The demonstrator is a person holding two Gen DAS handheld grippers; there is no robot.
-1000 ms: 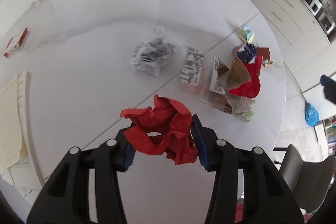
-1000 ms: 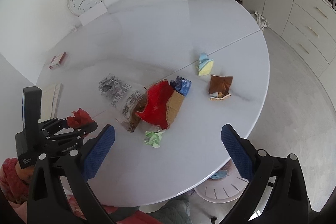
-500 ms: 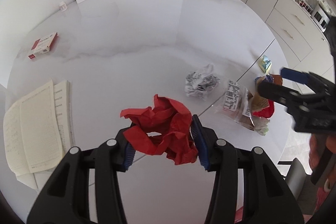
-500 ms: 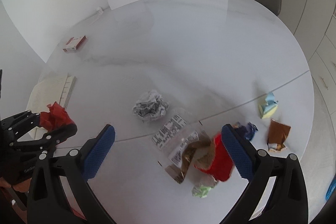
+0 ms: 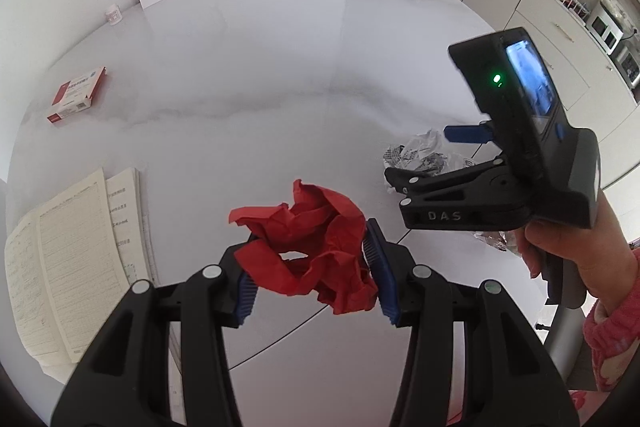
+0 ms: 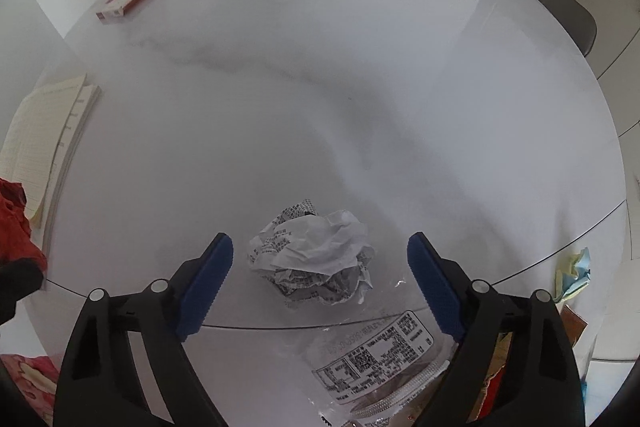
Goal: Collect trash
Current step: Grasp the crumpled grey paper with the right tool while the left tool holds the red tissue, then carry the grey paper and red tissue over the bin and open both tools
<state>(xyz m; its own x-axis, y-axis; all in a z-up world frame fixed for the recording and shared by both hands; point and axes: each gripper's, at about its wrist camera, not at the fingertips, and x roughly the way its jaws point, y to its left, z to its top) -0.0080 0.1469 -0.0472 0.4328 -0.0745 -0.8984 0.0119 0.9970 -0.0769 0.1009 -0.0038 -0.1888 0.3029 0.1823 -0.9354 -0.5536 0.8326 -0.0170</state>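
Left tongs grip red paper; right tongs gape around newsprint wad; wrapper, scraps remain on counter.

A bright red crumpled paper wad sits at lower centre between ribbed blue pads. A white crumpled paper ball carries black print. The round table is white marble with grey veining. At upper left lies a red-and-white carton.
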